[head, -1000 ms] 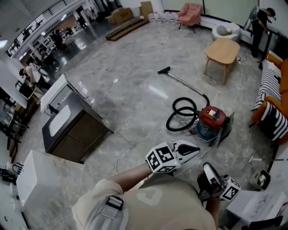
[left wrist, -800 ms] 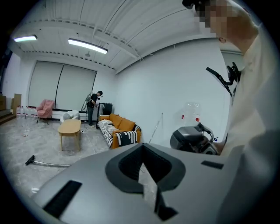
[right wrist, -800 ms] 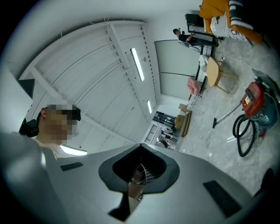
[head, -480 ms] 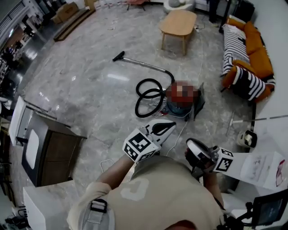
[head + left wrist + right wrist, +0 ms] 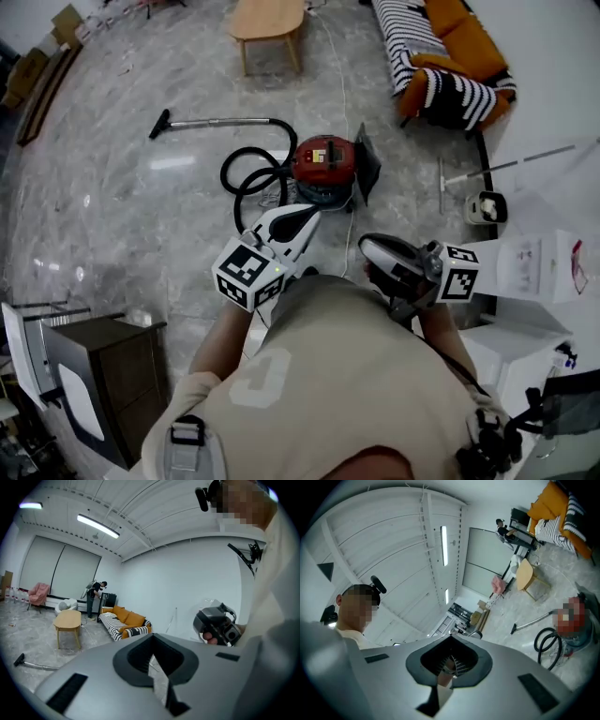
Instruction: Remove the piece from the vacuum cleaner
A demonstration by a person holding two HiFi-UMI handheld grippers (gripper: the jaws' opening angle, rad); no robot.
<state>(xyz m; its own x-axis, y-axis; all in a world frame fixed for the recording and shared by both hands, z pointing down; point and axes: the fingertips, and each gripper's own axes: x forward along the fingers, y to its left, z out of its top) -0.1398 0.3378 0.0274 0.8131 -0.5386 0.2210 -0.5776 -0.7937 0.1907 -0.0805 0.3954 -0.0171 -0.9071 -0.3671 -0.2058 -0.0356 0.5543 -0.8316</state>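
1. Left gripper [image 5: 309, 216]: jaws together, nothing held, up in front of the chest.
2. Right gripper [image 5: 375, 251]: jaws together too, empty, just off the white counter's [image 5: 548, 281] near left edge.
3. Vacuum cleaner [image 5: 323, 161] on the floor [image 5: 122, 216] ahead, well apart from both grippers; hose [image 5: 246, 173] coiled beside it.
4. Open floor past the hose; sofa [image 5: 441, 56] beyond the counter's far corner.
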